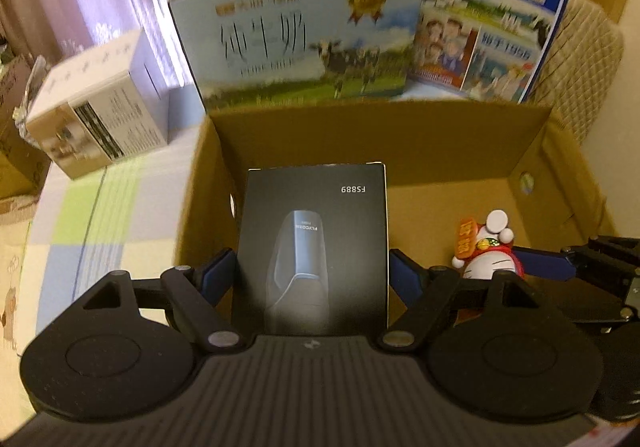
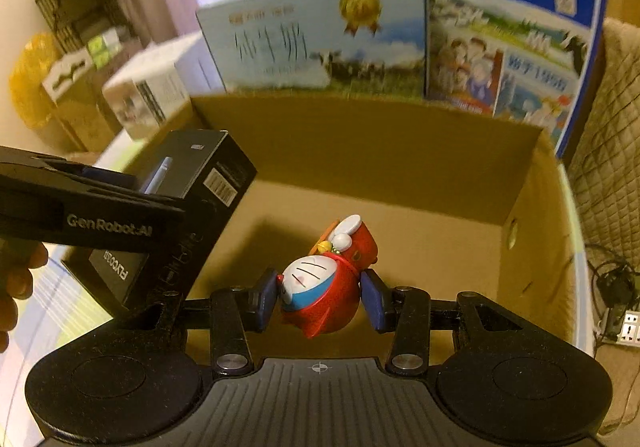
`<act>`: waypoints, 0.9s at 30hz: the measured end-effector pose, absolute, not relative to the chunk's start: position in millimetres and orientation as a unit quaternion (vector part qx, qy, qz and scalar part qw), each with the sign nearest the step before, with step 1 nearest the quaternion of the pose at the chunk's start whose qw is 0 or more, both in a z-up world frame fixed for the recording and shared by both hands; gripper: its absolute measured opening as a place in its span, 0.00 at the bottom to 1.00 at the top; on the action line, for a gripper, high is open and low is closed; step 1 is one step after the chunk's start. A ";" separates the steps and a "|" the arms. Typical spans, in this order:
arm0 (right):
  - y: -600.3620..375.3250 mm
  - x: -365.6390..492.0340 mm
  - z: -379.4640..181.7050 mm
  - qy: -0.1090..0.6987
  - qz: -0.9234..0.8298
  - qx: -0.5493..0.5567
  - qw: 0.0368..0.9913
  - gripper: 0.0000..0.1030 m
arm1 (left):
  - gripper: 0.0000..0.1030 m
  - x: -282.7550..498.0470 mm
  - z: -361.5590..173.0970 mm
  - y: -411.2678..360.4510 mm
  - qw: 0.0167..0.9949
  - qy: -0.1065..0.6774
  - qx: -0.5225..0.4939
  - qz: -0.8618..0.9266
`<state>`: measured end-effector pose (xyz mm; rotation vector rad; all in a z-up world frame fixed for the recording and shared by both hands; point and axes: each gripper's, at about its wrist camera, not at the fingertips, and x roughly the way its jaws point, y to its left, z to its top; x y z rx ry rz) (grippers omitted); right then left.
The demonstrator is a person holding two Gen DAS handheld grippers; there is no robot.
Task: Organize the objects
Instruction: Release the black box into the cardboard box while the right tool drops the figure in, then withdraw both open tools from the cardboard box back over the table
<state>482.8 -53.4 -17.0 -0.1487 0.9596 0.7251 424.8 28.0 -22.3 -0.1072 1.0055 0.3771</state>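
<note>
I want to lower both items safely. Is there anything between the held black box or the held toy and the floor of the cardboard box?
Nothing visible blocks either. The black box in the left gripper and the toy in the right gripper both hang over the bare floor of the cardboard box.

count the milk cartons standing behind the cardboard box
2. The pale blue milk carton with cows stands behind the cardboard box at centre; the dark blue milk carton stands to its right. Others may be hidden behind them.
</note>
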 end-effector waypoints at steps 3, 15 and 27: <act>-49.2 485.5 -25.3 0.464 0.340 -0.085 0.814 0.41 | 0.76 429.1 -38.7 26.8 0.849 0.494 -0.050 0.182; -51.3 493.5 -37.4 0.481 0.332 -0.096 0.806 0.41 | 0.78 443.8 -57.4 30.3 0.830 0.526 -0.050 0.177; -48.6 486.5 -34.8 0.451 0.322 -0.132 0.822 0.50 | 0.86 439.5 -43.0 28.5 0.836 0.519 -0.059 0.169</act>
